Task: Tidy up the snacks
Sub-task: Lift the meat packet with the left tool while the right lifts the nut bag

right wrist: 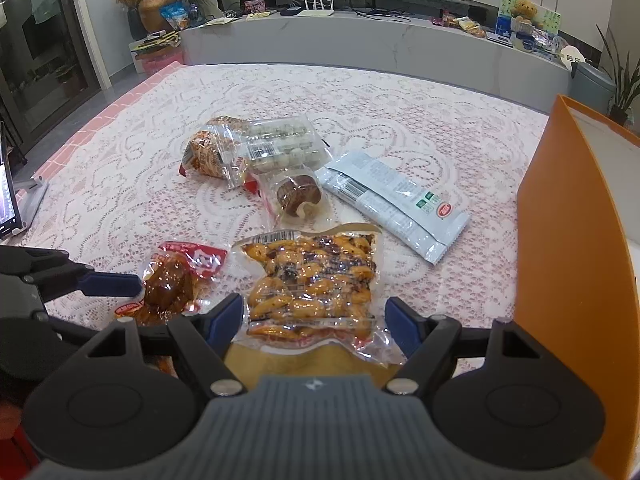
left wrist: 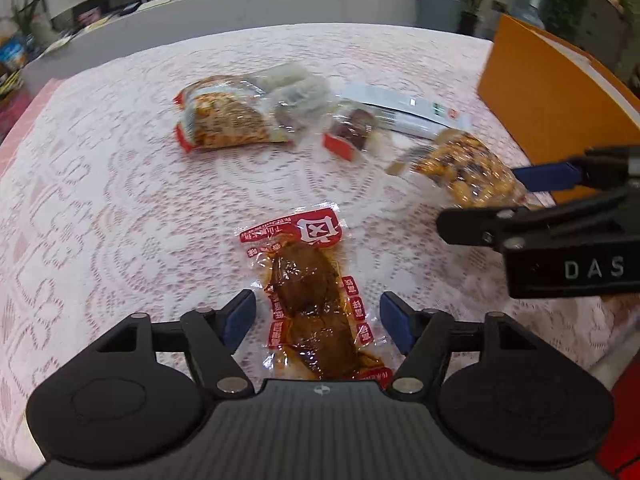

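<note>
Both grippers over snacks beside the orange box

Left gripper stood apart astride the meat pack; right gripper stood apart astride the nut pack, nearer the box.

surface: lace-covered table | on it: six snack packets, orange box

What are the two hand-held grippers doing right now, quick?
Left hand-held gripper: open, either side of the meat pack, not gripping.
Right hand-held gripper: open, either side of the nut pack, not gripping.
</note>
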### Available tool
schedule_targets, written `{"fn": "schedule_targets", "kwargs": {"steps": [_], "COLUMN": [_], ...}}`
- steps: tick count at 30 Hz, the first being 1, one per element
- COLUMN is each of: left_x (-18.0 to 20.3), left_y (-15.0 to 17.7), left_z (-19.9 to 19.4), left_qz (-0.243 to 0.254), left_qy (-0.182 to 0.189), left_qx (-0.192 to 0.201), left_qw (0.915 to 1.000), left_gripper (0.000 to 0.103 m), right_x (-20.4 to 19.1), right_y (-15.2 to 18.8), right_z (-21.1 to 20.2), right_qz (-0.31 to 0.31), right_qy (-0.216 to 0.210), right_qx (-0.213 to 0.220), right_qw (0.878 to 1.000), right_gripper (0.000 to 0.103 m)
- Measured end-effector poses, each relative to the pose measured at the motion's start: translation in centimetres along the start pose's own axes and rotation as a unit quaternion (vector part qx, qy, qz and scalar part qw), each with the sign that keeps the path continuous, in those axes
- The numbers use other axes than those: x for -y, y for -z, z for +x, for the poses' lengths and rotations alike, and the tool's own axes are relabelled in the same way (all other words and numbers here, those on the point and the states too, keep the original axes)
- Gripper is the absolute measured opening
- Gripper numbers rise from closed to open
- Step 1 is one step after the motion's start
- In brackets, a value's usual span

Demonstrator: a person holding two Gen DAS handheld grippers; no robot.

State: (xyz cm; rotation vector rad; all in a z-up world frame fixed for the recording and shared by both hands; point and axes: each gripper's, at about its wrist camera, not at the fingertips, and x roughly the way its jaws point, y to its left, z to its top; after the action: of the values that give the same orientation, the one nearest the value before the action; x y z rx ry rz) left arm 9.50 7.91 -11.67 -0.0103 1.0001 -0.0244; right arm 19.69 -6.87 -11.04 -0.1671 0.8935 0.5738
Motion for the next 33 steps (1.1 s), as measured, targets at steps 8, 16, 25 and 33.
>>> {"fn": "schedule_targets", "kwargs": {"steps": [8,16,25,33], "left_x": [0.2,0.4,0.1,0.5], "left_y": [-0.4,-0.4,-0.3,-0.3], "left_z": [0.8,0.5,-0.8,-2.0], "left_qz": [0.010,0.016,0.007,0.012], "left_qy": [0.001,0.000,0.018,0.030], "left_qx": [0.037,0.051,0.066,0.086], "left_qw": [0.9993,0.9986,0.9977,0.9957], "left_gripper": [0.071,0.066,0.057,0.056], "right_x": [0.0,0.3,0.7,0.8], "right_y": [0.0,0.0,0.0,0.0], "right_z": [-0.1,-0.4,-0.9,-0.9], "right_qz": [0.000,0.009,0.016,0.017], "right_qy": [0.002,0.005,0.004,0.003], "right_qx": [0.001,0.005,0.008,0.008], "right_qw": [1.000,1.000,1.000,1.000], "right_gripper": [0.076,0.076,0.076,0.076]}}
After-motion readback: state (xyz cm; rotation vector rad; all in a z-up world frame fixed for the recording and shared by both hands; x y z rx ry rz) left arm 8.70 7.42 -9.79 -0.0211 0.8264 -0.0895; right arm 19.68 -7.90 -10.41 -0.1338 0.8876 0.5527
